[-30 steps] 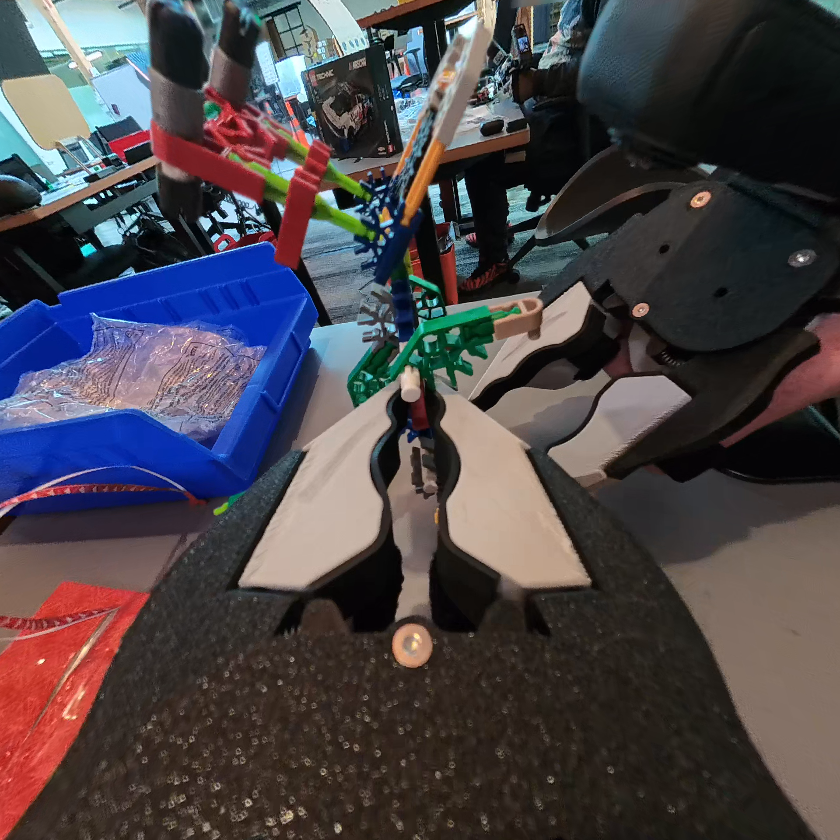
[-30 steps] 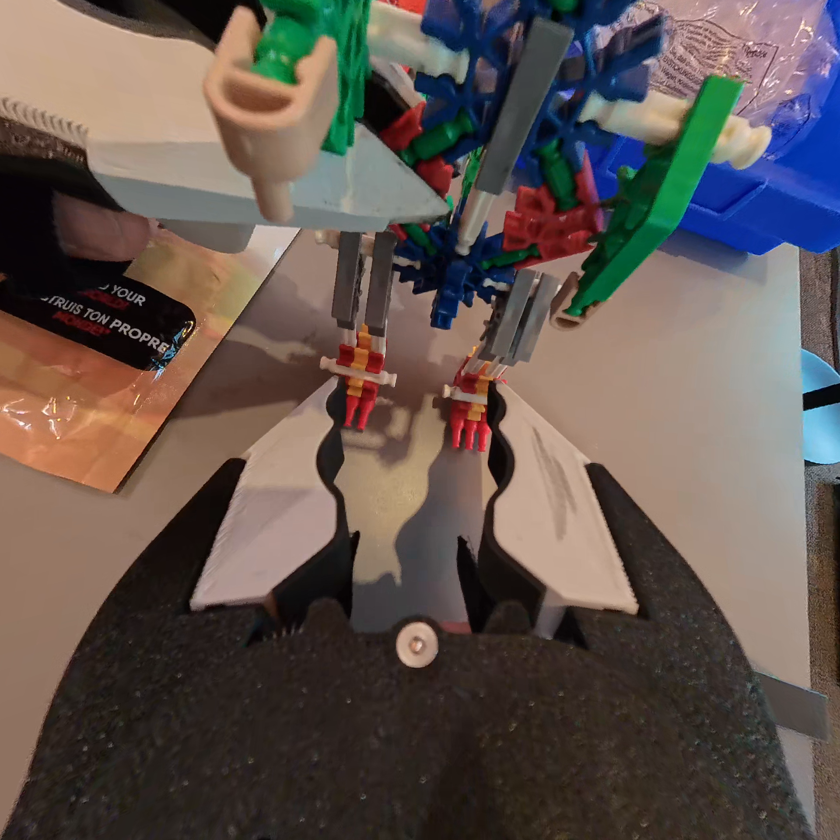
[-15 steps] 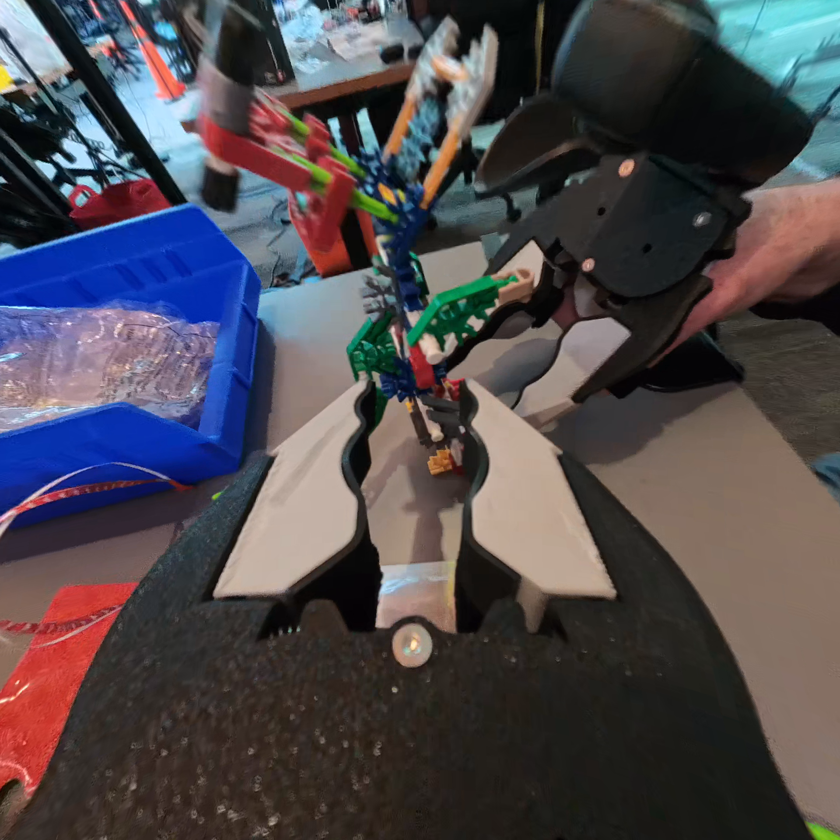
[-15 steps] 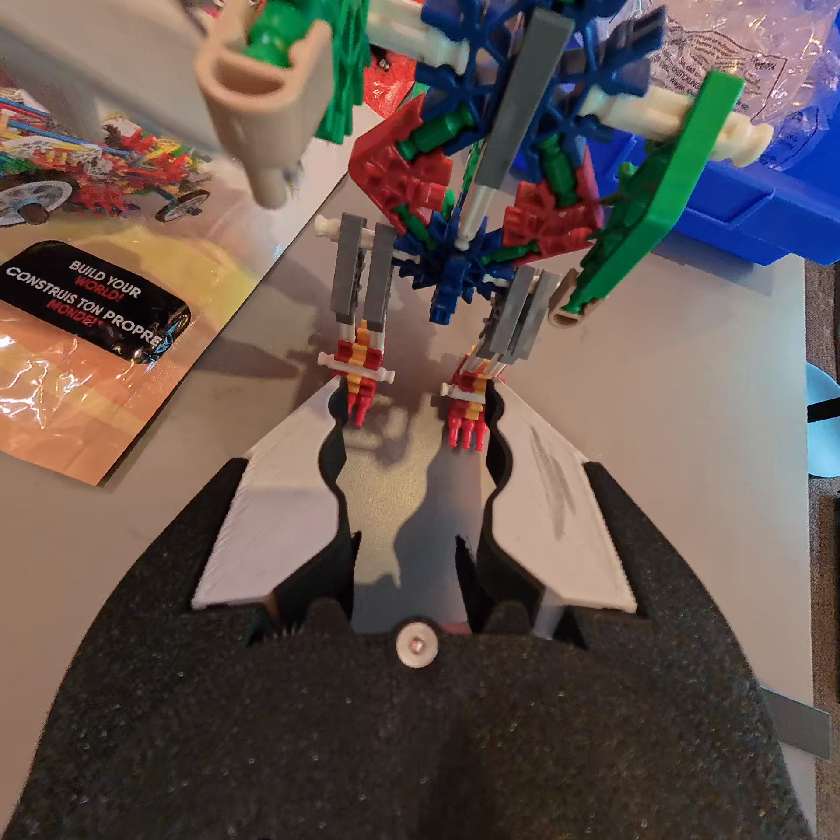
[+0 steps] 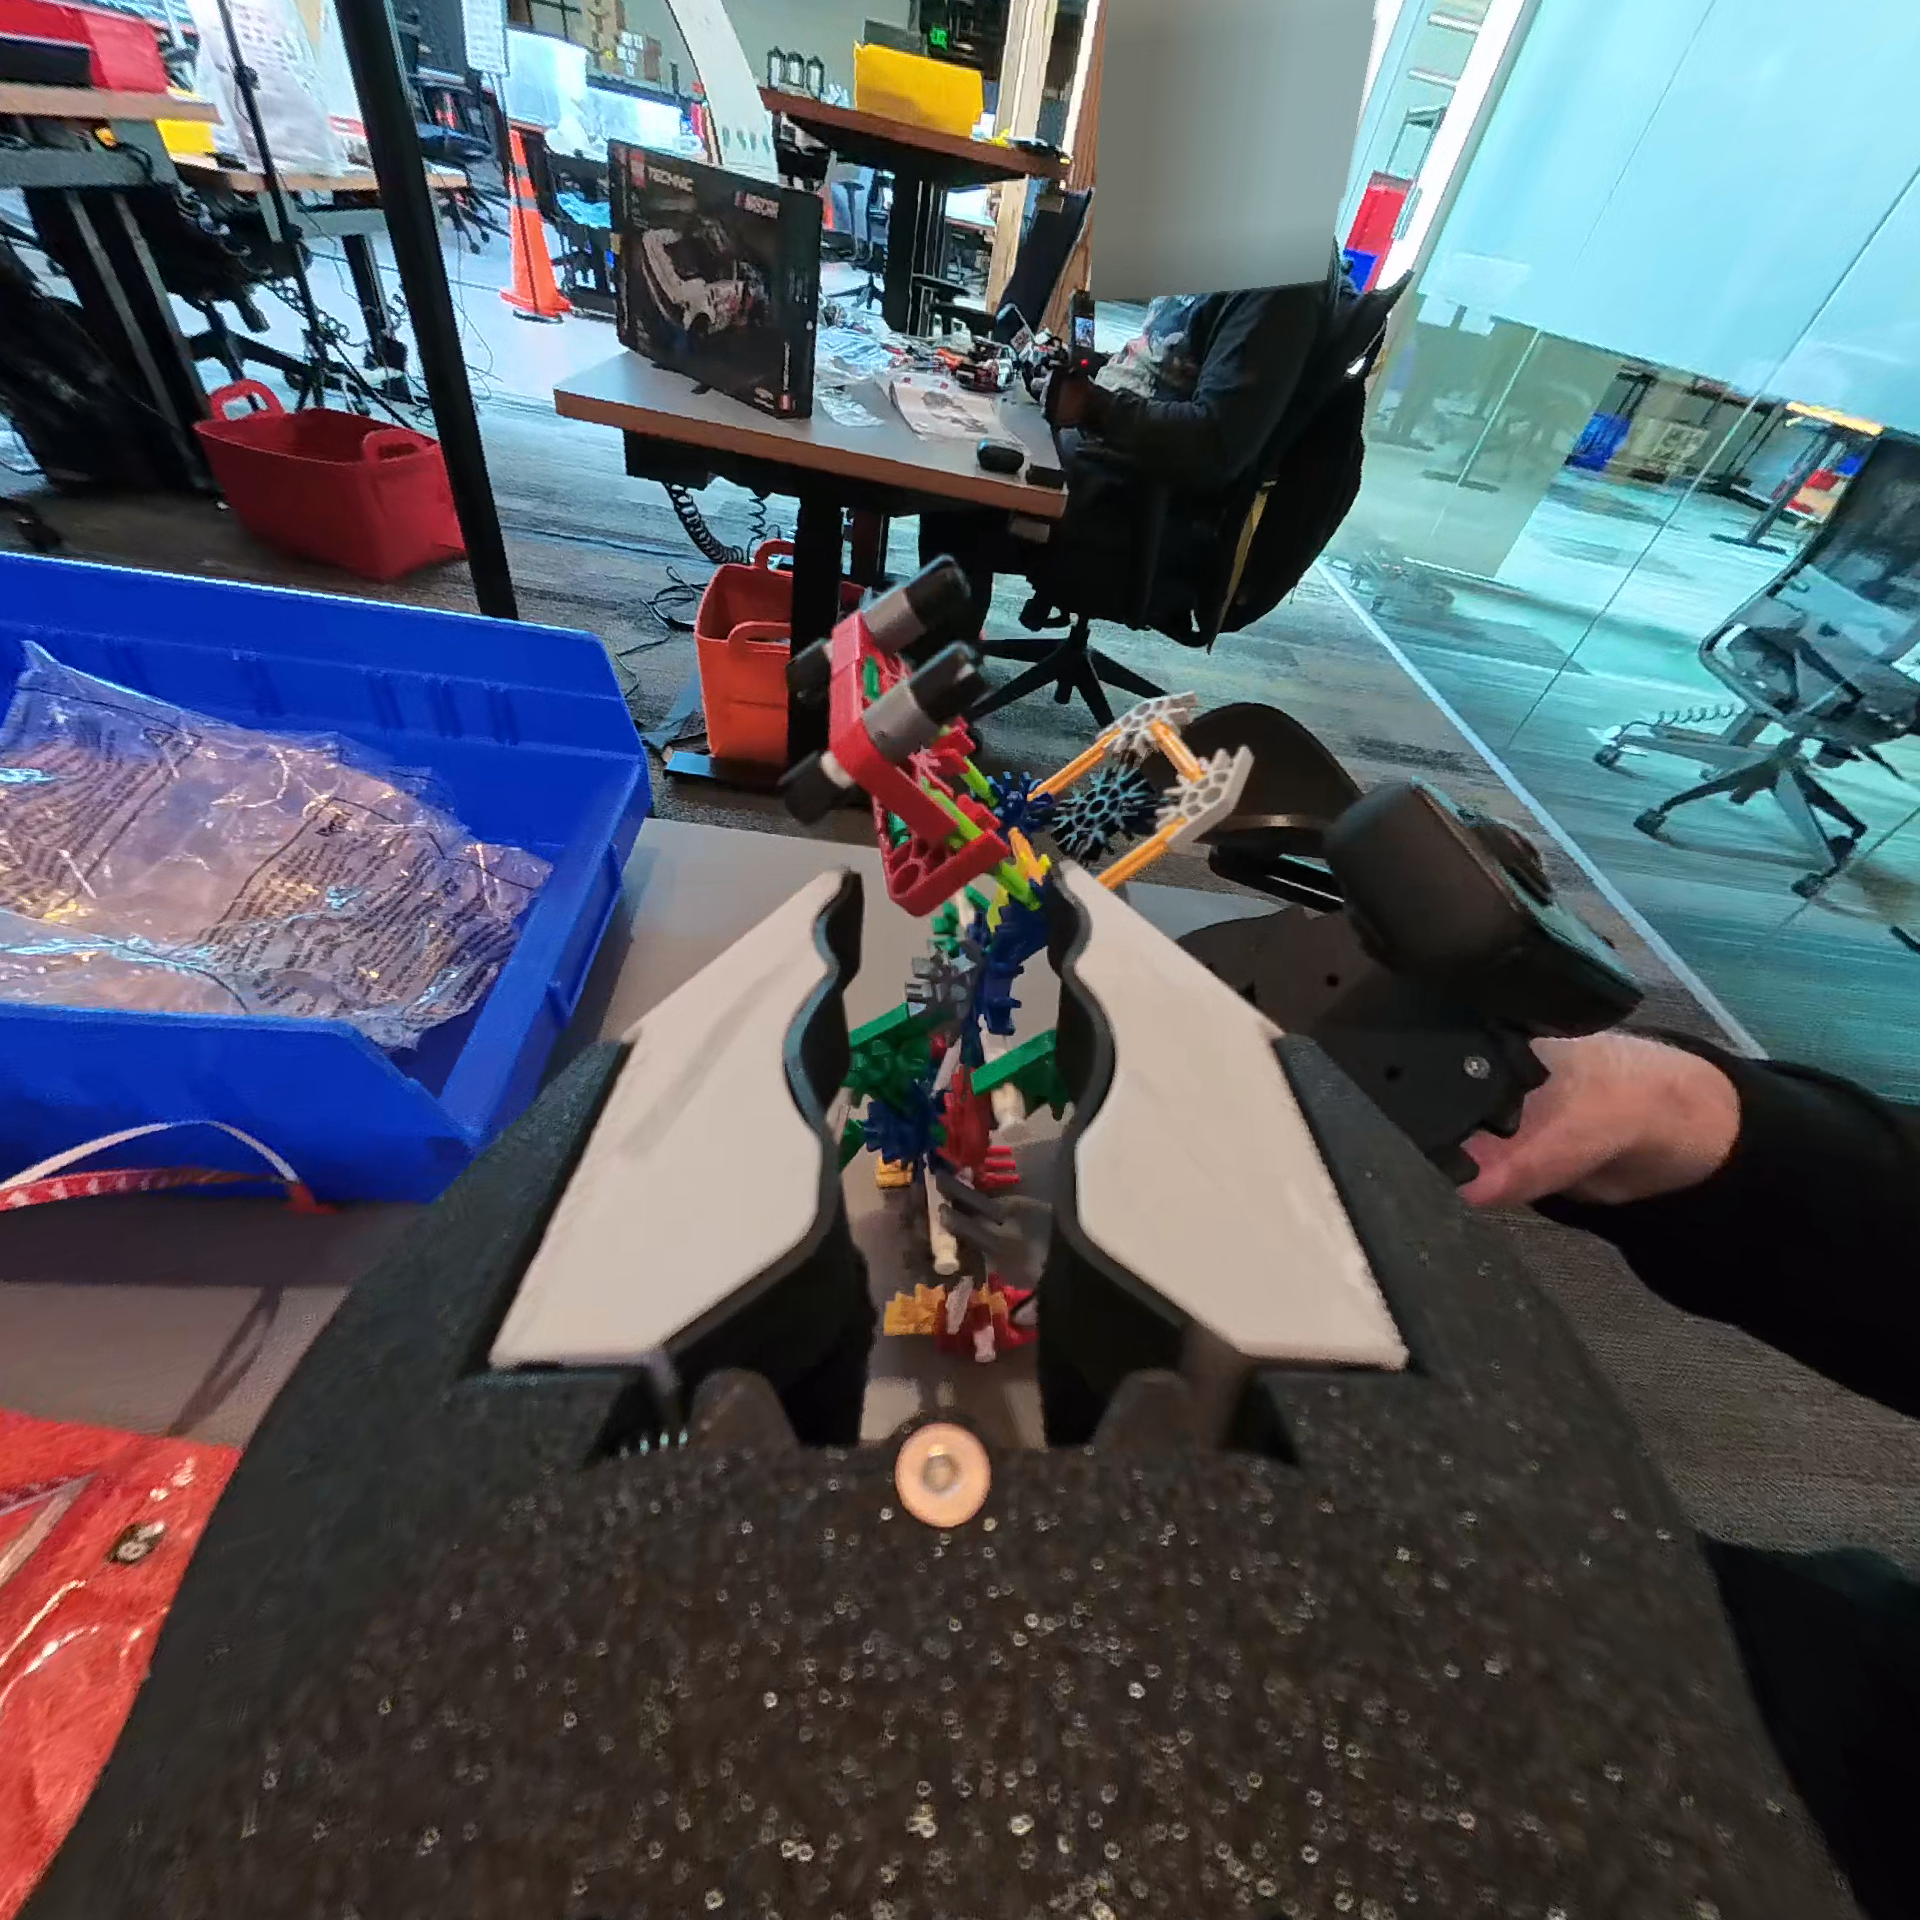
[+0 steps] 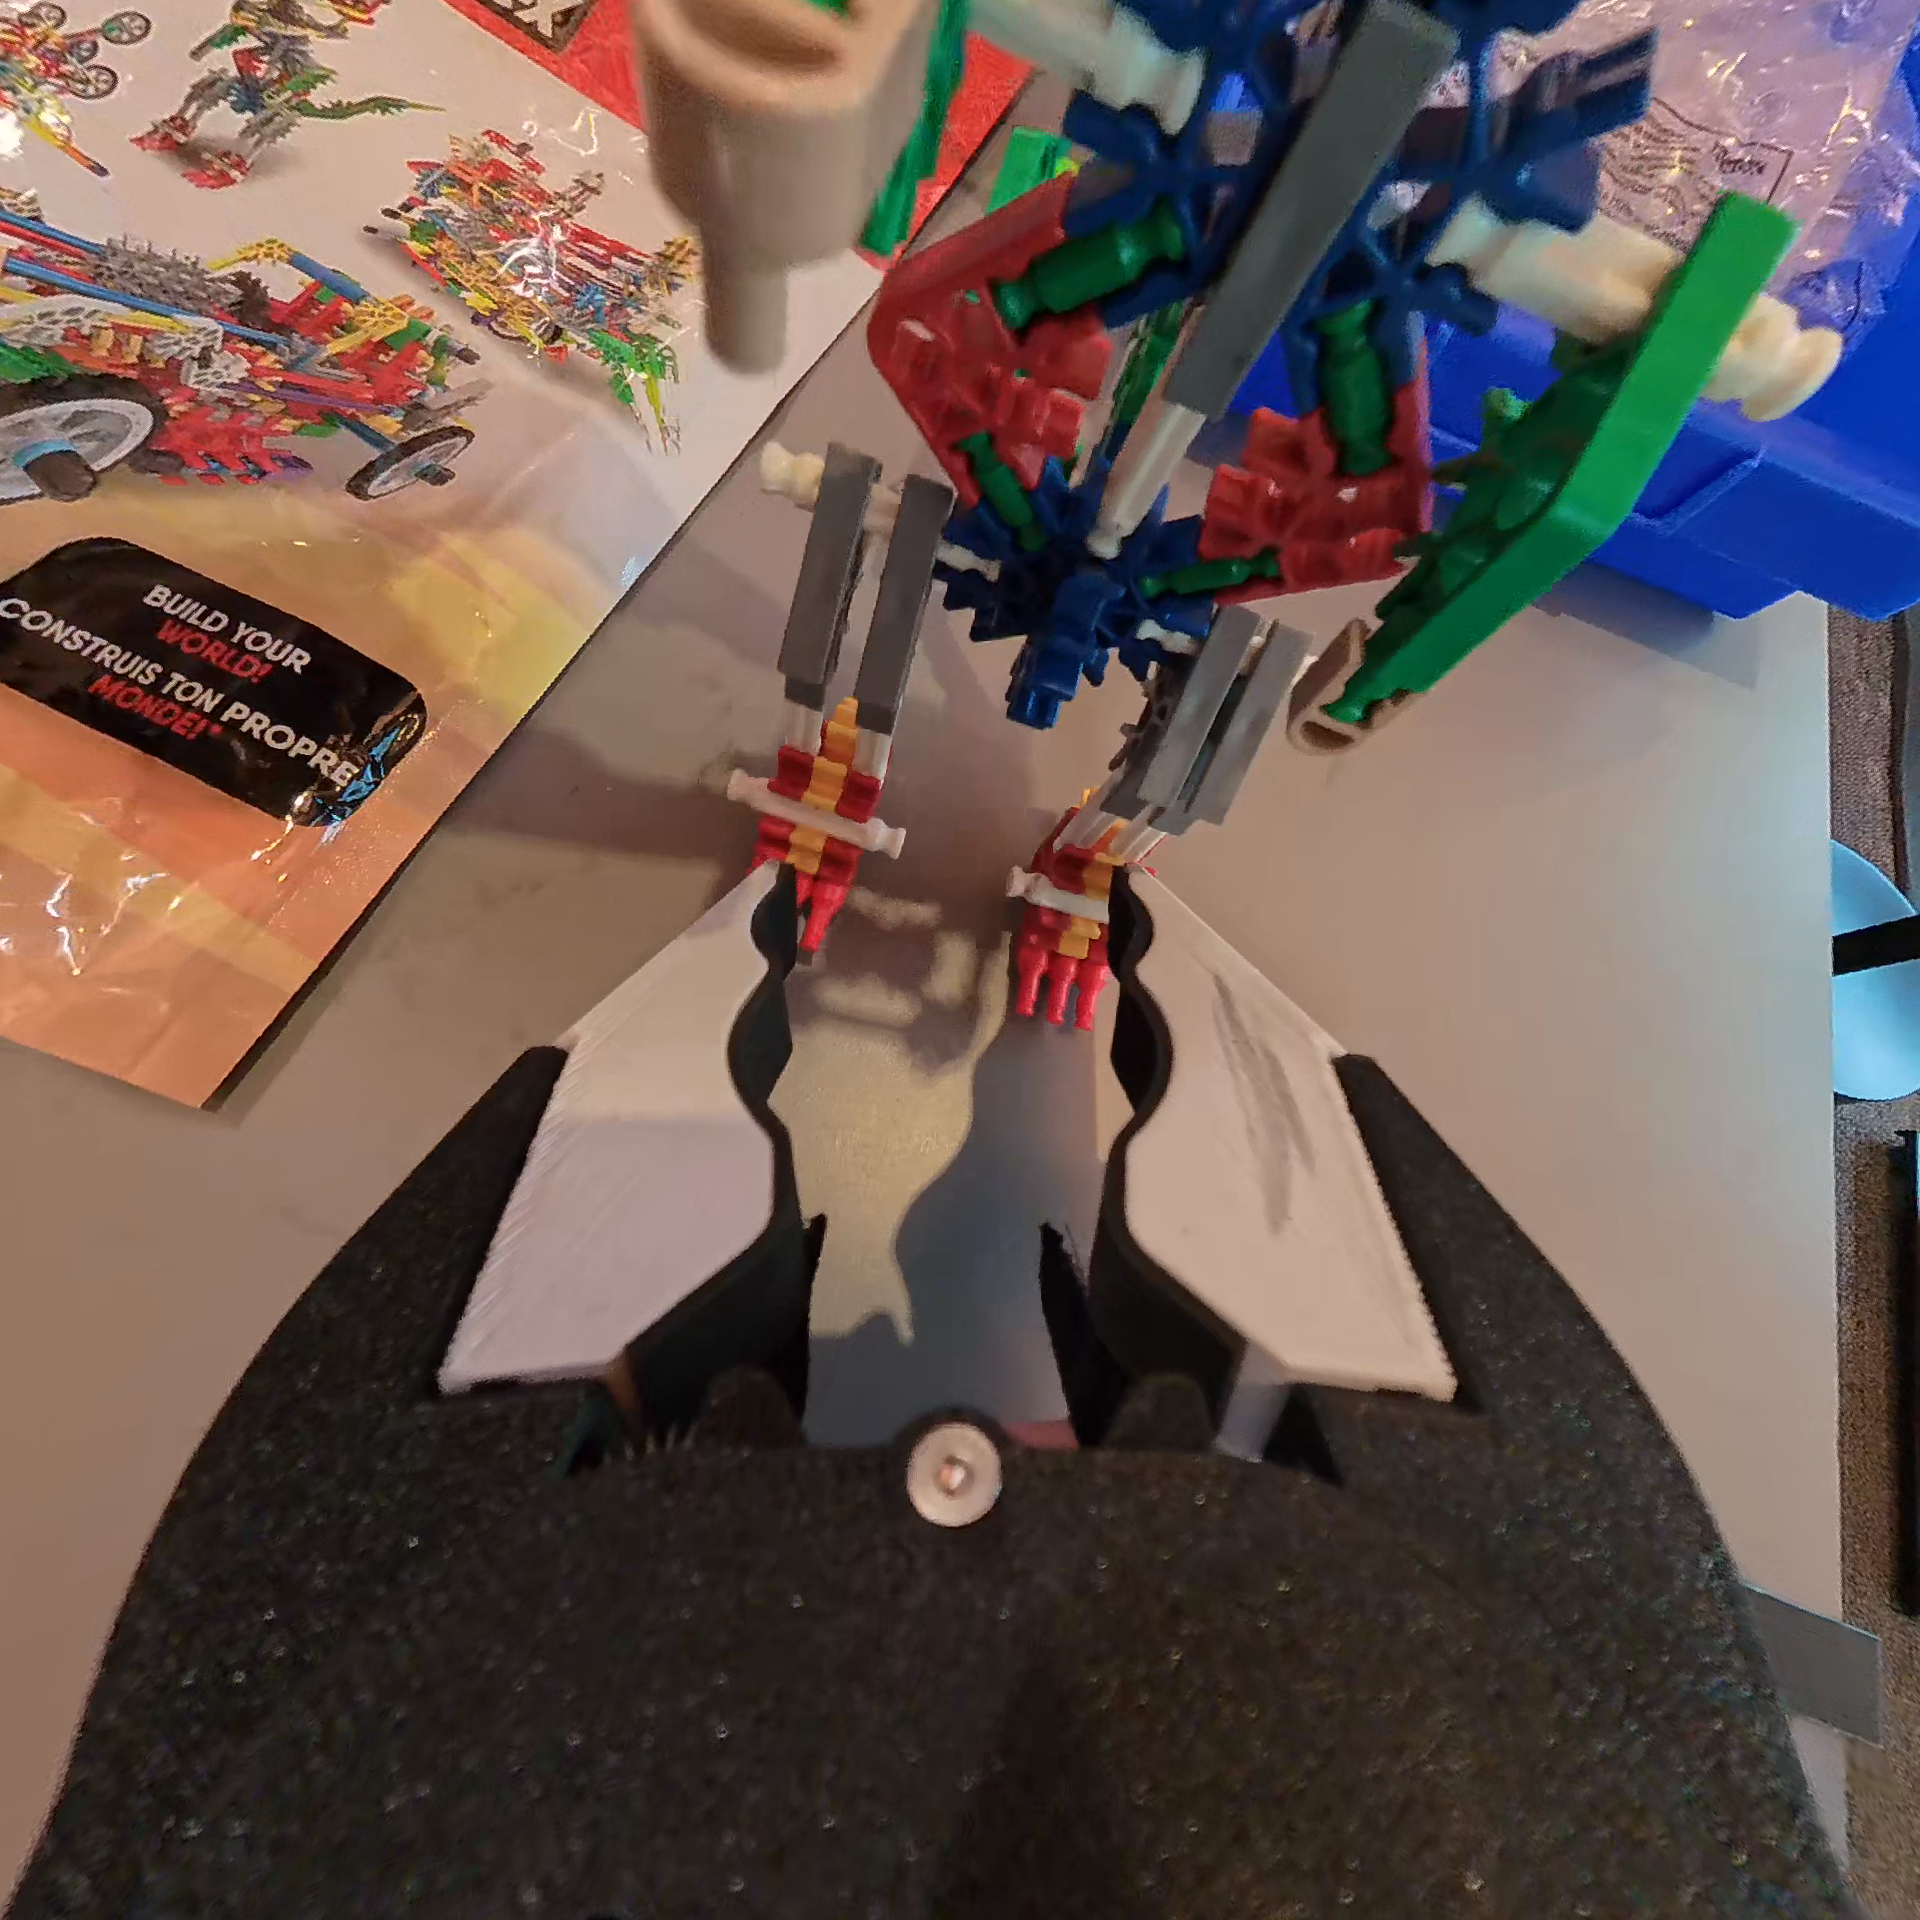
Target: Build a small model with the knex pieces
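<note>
At 9 o'clock in the left wrist view a blue bin (image 5: 312, 1060) with a clear bag (image 5: 239, 894) rests on the bench (image 5: 135, 1320), a red packet (image 5: 73, 1621) at 7 o'clock. In the middle the rod-and-connector model (image 5: 961, 1018) stands on its red-and-yellow feet between the fingers of the left tool (image 5: 951, 914), which is spread wide and grips nothing. The right tool (image 6: 951, 894), at 3 o'clock there and held by a hand (image 5: 1610, 1117), is equally wide in its own view, its fingertips beside the two feet (image 6: 1060, 925), holding nothing as far as I can tell. With neither tool gripping it, the top-heavy model could tip, likely if a finger nudges a leg, and a snapped-in rod might pop loose. A second ago the left tool was nearly closed around a white rod at the model's middle; it has since opened and drawn back, while the right tool has hardly moved.
</note>
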A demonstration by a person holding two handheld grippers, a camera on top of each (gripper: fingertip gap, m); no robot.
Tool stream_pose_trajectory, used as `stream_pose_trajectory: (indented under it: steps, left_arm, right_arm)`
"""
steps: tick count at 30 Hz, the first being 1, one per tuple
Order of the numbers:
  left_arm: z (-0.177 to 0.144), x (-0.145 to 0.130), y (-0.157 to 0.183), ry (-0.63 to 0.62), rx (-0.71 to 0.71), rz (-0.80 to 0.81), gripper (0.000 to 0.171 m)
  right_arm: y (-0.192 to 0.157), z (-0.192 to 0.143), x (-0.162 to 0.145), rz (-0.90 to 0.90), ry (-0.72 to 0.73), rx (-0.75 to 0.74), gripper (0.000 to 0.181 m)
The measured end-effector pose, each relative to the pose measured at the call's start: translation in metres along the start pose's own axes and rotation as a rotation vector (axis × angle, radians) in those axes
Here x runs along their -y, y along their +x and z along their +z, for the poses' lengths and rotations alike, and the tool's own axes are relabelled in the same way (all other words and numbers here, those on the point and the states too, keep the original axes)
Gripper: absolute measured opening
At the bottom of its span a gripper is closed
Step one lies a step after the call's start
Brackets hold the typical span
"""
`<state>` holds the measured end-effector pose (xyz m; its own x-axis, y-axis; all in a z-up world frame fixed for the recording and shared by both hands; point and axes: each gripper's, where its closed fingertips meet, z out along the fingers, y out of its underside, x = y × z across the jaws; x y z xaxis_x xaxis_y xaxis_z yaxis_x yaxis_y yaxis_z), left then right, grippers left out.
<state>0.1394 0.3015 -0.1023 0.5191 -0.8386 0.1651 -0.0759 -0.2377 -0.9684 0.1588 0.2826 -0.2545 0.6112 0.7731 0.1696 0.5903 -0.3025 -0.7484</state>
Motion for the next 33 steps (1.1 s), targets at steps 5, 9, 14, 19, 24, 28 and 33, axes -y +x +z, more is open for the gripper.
stream_pose_trajectory:
  steps: [5, 9, 14, 19, 24, 28, 33]
  left_arm:
    - [-0.003, 0.004, -0.005, -0.005, 0.078, 0.104, 0.027]
    - [-0.001, 0.005, -0.006, -0.012, 0.051, 0.094, 0.028]
    - [-0.001, 0.003, -0.009, -0.004, -0.037, 0.005, 0.036]
    - [0.003, 0.007, -0.006, 0.031, -0.094, -0.082, 0.037]
    - [0.008, 0.004, -0.008, 0.029, -0.037, -0.008, 0.022]
    - [0.006, 0.004, -0.006, -0.014, 0.045, 0.21, 0.02]
    - [0.004, 0.008, -0.001, -0.063, 0.142, 0.532, 0.02]
  right_arm:
    - [0.0, 0.001, 0.001, -0.002, 0.002, 0.004, 0.057]
    - [0.0, 0.001, 0.001, -0.004, 0.002, 0.005, 0.057]
    - [0.0, 0.001, 0.001, -0.008, 0.001, 0.006, 0.057]
    - [-0.001, 0.002, 0.001, -0.015, 0.001, 0.01, 0.057]
    - [-0.001, 0.002, 0.002, -0.015, 0.002, 0.011, 0.056]
    - [-0.001, 0.003, 0.002, -0.017, 0.001, 0.015, 0.056]
    - [-0.002, 0.003, 0.003, -0.019, 0.0, 0.021, 0.055]
